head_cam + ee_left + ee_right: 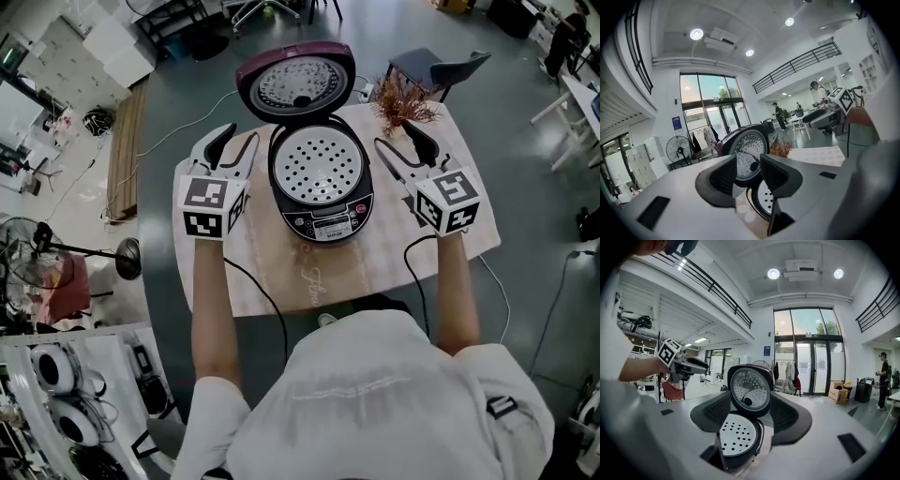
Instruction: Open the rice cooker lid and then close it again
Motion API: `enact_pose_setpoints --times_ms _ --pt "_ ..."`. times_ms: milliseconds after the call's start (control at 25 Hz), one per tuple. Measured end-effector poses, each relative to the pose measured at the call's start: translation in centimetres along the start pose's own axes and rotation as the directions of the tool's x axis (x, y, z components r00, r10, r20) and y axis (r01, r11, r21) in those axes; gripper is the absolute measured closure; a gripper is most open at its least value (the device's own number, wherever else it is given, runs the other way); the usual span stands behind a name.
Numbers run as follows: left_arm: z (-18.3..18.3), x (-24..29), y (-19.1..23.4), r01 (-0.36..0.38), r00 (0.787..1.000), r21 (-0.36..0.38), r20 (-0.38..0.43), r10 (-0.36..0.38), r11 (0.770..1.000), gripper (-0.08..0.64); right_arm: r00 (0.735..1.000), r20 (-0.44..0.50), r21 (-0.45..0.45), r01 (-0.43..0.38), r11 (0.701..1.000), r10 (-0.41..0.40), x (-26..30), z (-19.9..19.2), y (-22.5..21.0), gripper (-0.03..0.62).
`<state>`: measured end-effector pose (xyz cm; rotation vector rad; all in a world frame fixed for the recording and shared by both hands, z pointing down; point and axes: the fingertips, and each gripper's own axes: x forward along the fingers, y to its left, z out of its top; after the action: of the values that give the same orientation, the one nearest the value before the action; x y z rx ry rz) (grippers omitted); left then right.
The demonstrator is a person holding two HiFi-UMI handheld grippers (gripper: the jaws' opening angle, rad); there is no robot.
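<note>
Rice cooker (322, 183) sits mid-table (272, 281), control panel (328, 225) on the person's side. Lid (296, 82) is fully open, hinged up at the cooker's far side, inner face showing. Perforated tray (317, 164) is exposed in the cooker's mouth.

Left gripper (234, 145) hangs just left of the cooker, not touching it. Its own view shows the claw (748, 171) at a moderate gap with nothing clamped; the lid (745, 147) is only seen beyond the gap.

Right gripper (401, 148) hangs just right of the cooker, also clear of it. Claw (750, 416) is wide and empty, with lid (750, 390) and tray (737, 437) framed past it.

Dried plant (403, 101) stands behind the cooker on its right, near the right gripper's tips.
</note>
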<state>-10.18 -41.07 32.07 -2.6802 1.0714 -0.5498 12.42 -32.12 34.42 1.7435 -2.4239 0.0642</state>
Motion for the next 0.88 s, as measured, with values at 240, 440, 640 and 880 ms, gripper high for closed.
enact_pose_setpoints --times_ms 240,440,640,880 --pt "-0.1 4.7 2.7 -0.005 1.0 -0.014 -0.012 0.004 1.0 0.37 0.999 -0.029 0.033 -0.033 0.999 0.034 3.5 -2.2 -1.1 0.318" --pt "-1.1 7.5 4.6 0.01 0.999 0.023 -0.044 -0.009 1.0 0.338 0.998 -0.044 0.037 -0.048 0.998 0.05 5.4 -3.2 -1.7 0.319" --pt "-1.2 10.3 5.9 0.04 0.997 0.064 -0.062 -0.036 0.997 0.278 0.995 -0.076 0.05 -0.065 0.997 0.068 6.7 -5.0 -2.2 0.321" --pt "-1.1 13.1 7.0 0.072 0.996 0.062 -0.063 -0.068 0.995 0.252 0.991 -0.093 0.046 -0.087 0.995 0.091 8.6 -5.7 -2.6 0.321"
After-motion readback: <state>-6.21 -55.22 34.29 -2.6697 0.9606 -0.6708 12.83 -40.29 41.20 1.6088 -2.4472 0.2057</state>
